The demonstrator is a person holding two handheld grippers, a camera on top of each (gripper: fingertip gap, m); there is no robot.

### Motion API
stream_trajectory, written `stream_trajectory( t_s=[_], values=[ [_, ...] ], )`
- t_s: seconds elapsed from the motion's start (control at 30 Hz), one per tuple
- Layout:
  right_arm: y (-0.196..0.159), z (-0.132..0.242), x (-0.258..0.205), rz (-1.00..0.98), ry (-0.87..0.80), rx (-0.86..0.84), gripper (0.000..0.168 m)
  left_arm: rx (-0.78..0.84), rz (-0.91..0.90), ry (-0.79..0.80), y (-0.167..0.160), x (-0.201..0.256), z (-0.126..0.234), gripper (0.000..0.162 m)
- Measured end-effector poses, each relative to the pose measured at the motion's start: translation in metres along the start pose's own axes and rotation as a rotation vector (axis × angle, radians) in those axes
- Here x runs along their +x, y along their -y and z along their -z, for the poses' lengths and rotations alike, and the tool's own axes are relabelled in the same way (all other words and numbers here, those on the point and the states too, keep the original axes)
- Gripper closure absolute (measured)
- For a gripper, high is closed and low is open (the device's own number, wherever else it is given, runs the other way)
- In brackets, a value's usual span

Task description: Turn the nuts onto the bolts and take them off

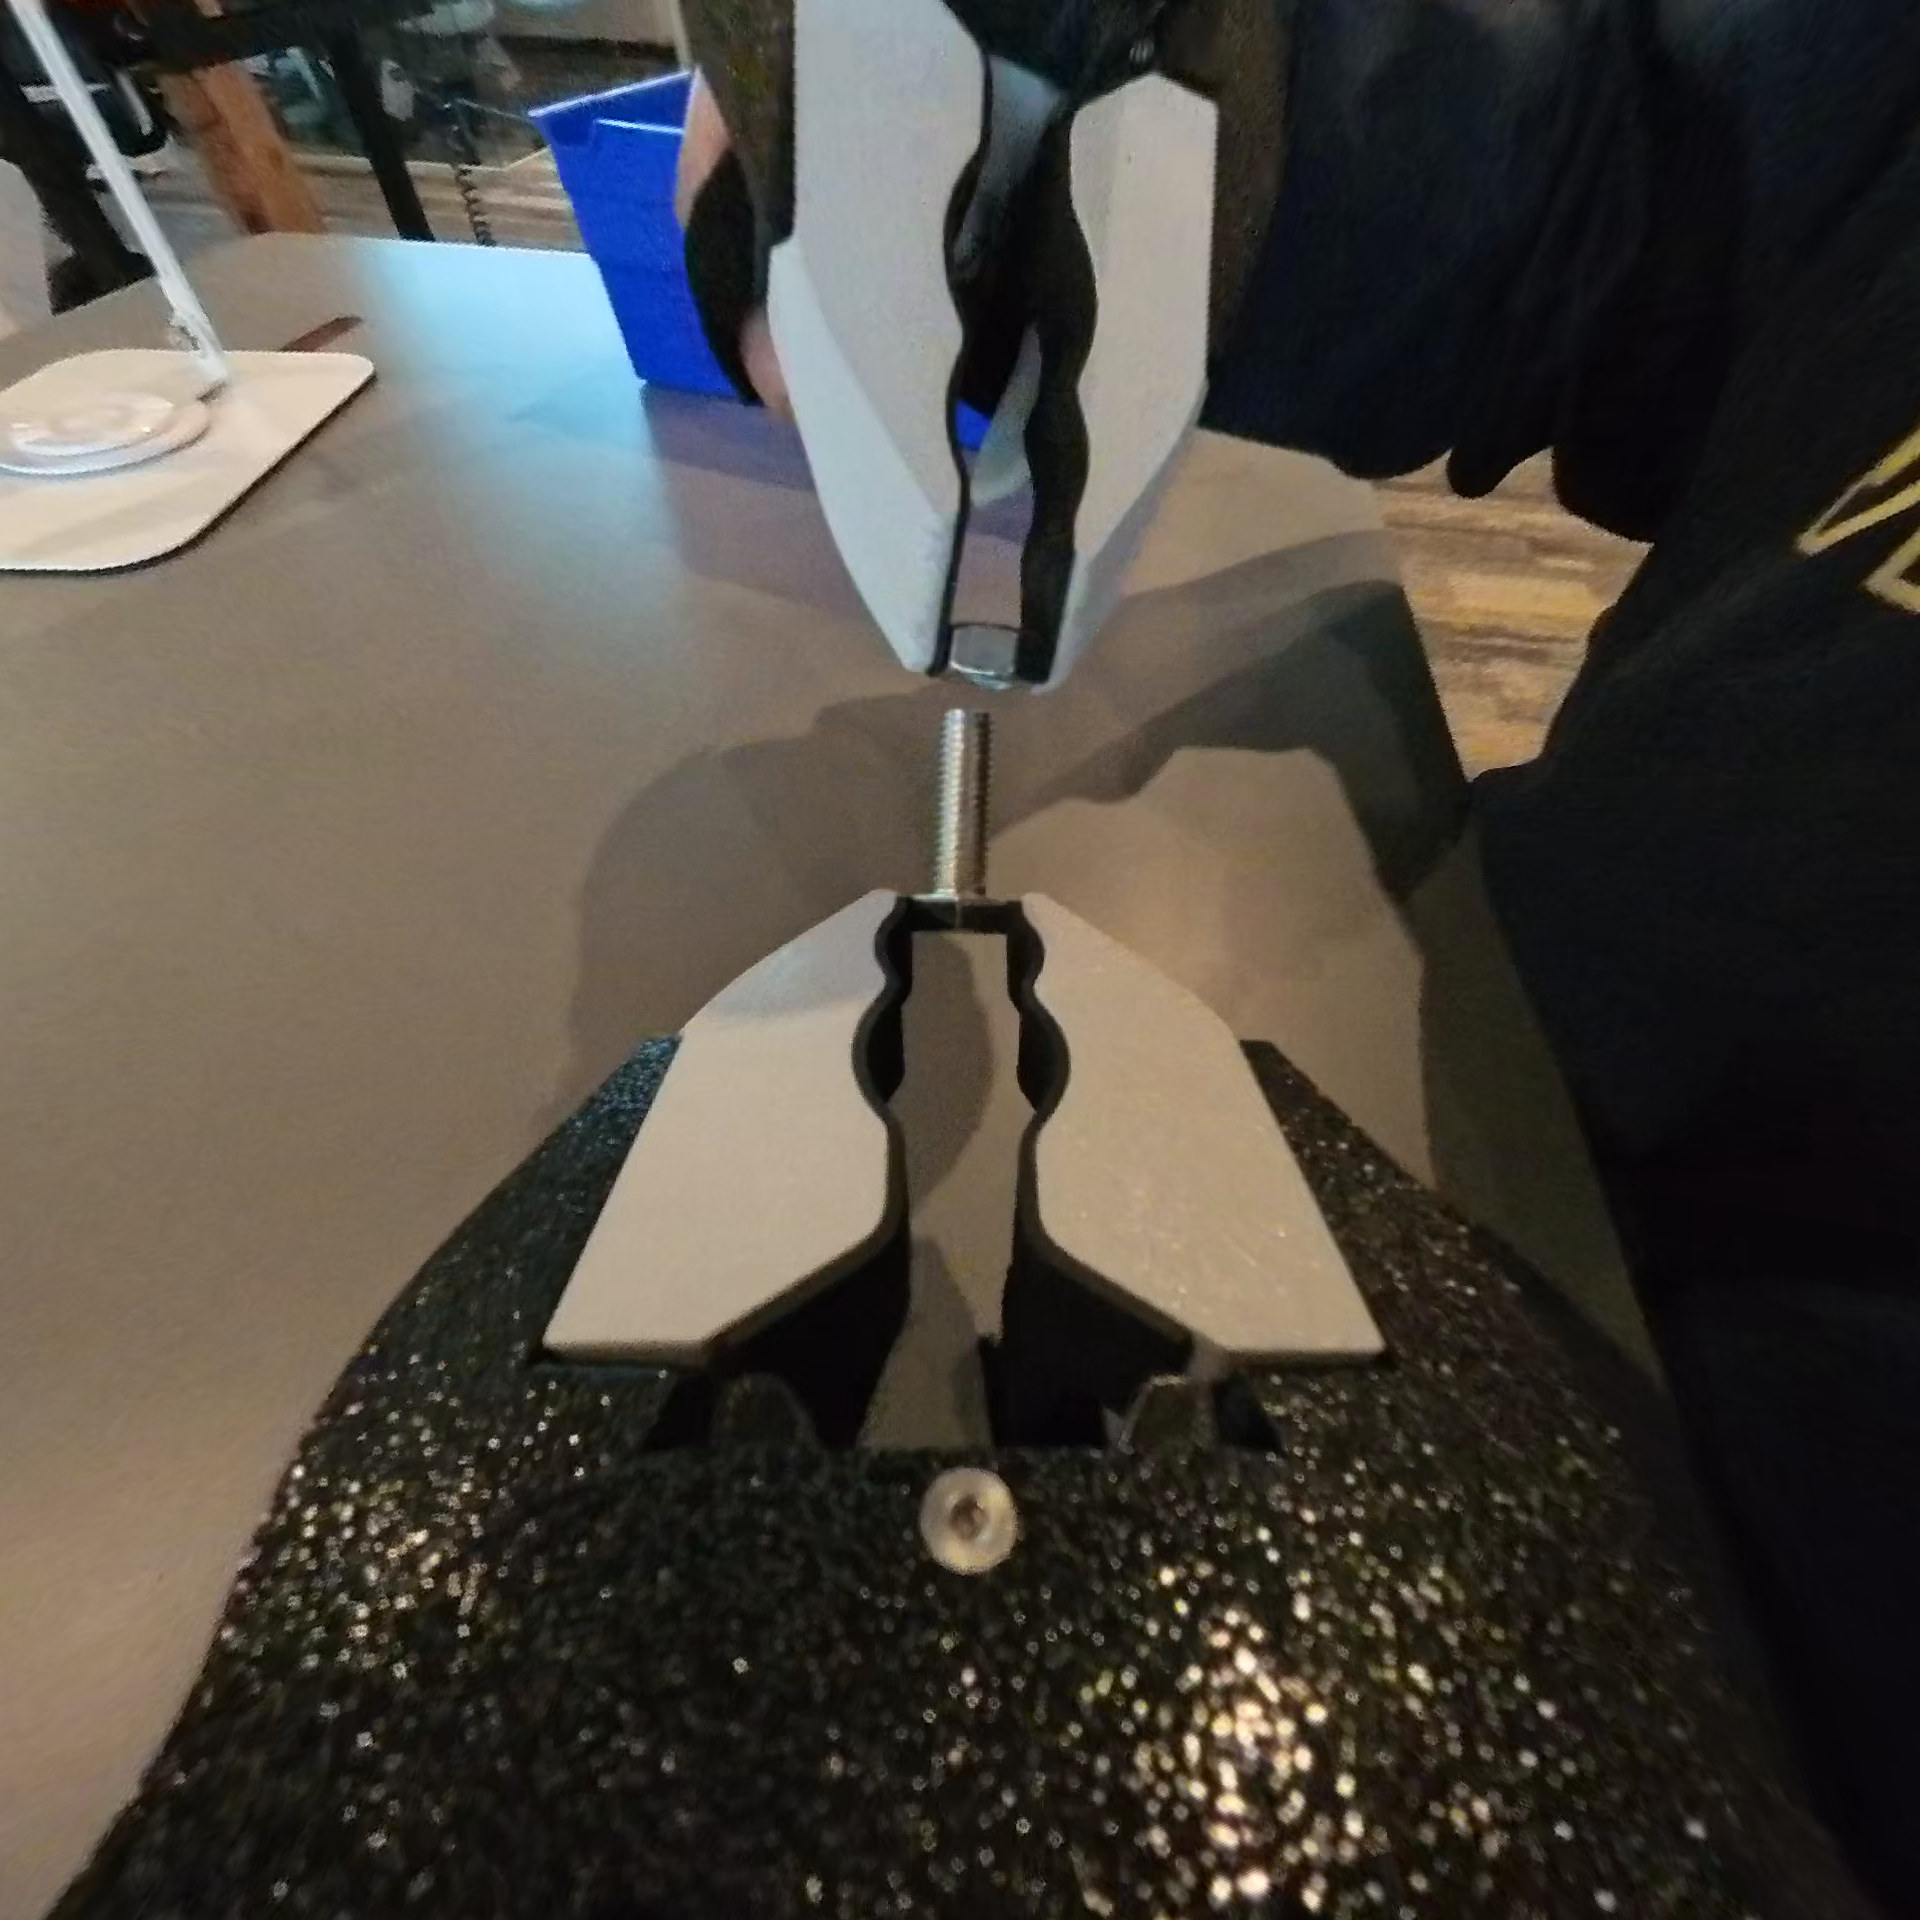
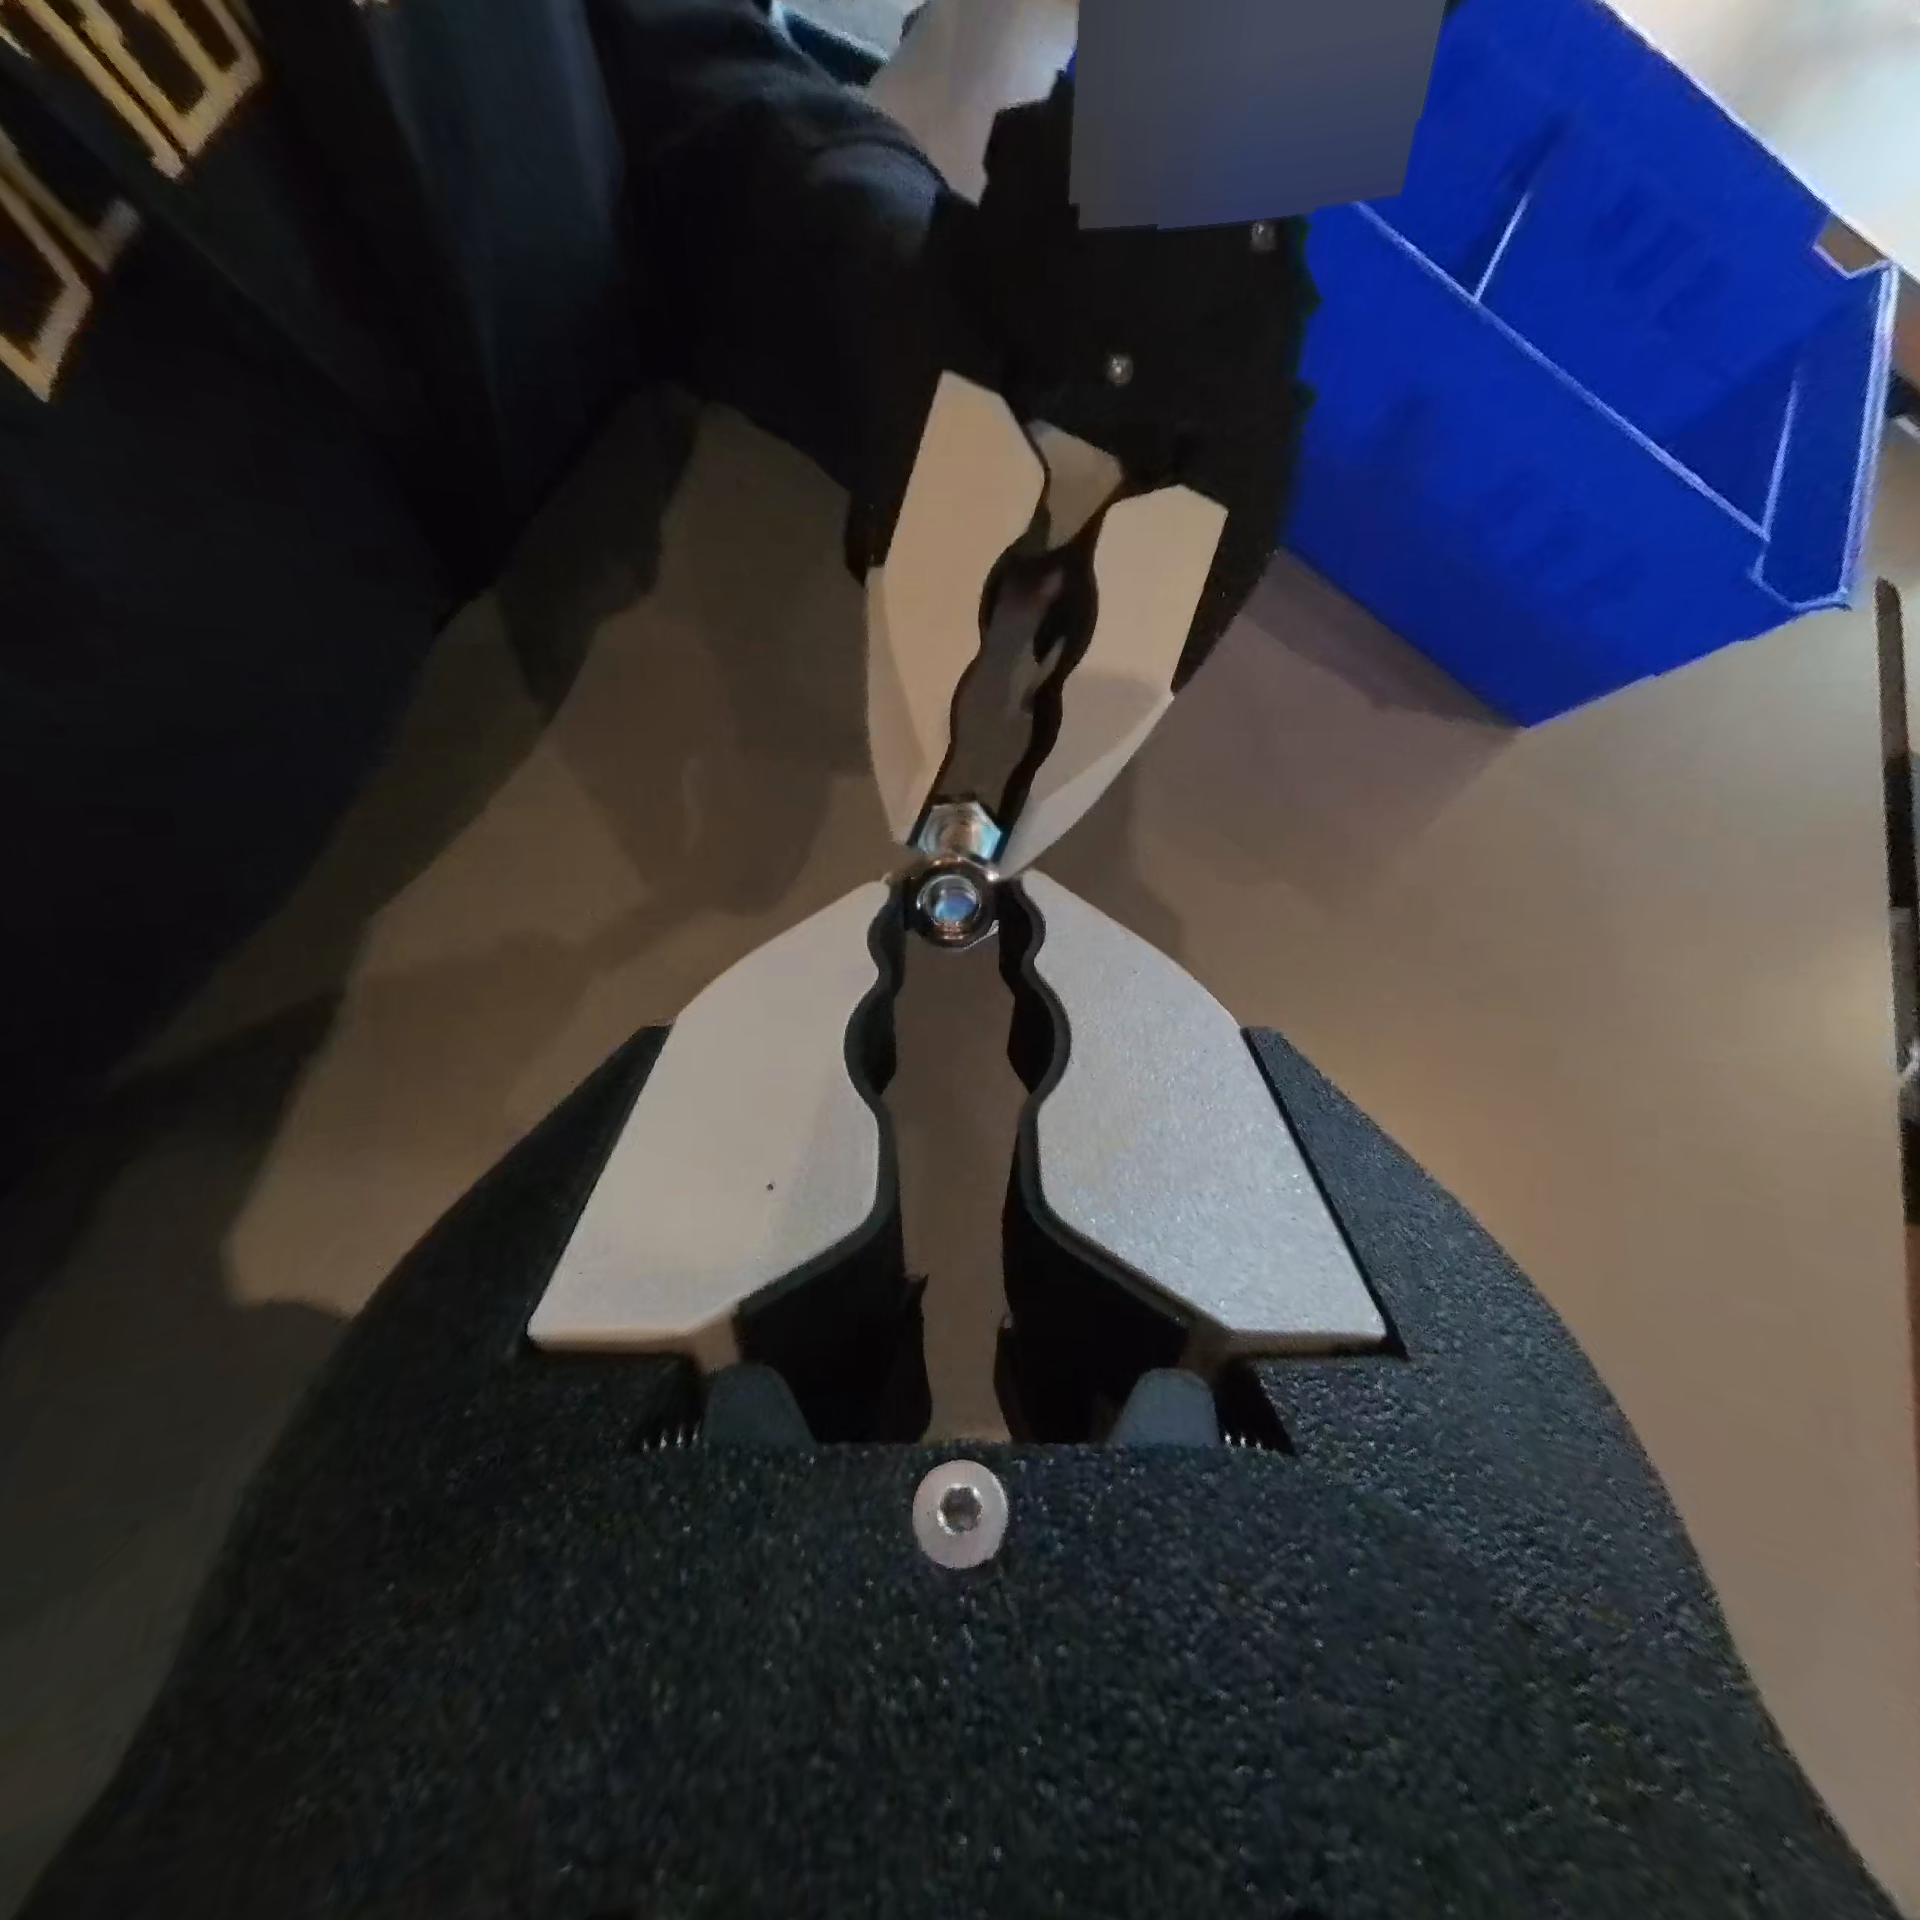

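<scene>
Left gripper [image 1: 958,914]: fingertips clamped on the head of a bolt [image 1: 964,805], held above the table [image 1: 364,831], not resting on it. Threaded shank pointing straight ahead along the fingers, free end bare.

Right gripper [image 2: 948,906]: fingertips clamped on a nut [image 2: 948,912], bore facing the camera, gripped across its sides.

Key relation, from the left wrist view: nut [image 1: 982,665] directly beyond the bolt tip, apart from it by a small gap, not yet touching. Long axis of the bolt in line with the nut's bore, or very nearly so; exact centring not readable. Grippers tip to tip, facing each other, neither nearer to the joint than the other. From the right wrist view, bolt seen end-on behind the nut, so axis agreement looks good here too.

Judgement: nut off the thread; no way to tell from one moment whether just removed or about to be started. For threading on: close the gap along the bolt axis, keep the nut square, then rotate.

Surface: plain grey-brown tabletop, matte. Blue bin [image 2: 1579,416] at the far edge; white stand [image 1: 166,447] on a flat base to the left. Dark sleeve [image 1: 1621,260] of a person beside the right gripper. Wooden floor and furniture legs beyond.
</scene>
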State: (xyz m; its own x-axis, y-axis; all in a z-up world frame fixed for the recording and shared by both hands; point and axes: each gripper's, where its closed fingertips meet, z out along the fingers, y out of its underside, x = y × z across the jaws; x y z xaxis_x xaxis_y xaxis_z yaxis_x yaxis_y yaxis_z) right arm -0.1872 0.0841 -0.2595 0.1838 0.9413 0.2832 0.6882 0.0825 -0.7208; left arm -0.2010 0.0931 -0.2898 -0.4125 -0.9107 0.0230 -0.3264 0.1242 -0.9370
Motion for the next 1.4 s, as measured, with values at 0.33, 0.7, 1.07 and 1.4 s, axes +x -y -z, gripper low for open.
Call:
stream_trajectory(
  t_s=[0.33,0.7,1.07,1.4],
  values=[
    [0.008,0.001,-0.006,-0.021,0.029,0.093,0.15,0.086,0.036,-0.091,0.011,0.011,0.004,0.145],
    [0.004,-0.005,0.026,-0.445,-0.209,0.119,0.15,0.06,-0.046,0.182,0.012,-0.021,0.015,0.146],
    [-0.008,-0.013,0.024,-1.092,-0.203,0.26,0.151,-0.105,-0.339,0.388,0.003,-0.031,0.015,0.145],
    [-0.009,-0.013,0.021,-1.196,-0.138,0.284,0.151,-0.102,-0.322,0.362,0.002,-0.028,0.012,0.145]
  ],
)
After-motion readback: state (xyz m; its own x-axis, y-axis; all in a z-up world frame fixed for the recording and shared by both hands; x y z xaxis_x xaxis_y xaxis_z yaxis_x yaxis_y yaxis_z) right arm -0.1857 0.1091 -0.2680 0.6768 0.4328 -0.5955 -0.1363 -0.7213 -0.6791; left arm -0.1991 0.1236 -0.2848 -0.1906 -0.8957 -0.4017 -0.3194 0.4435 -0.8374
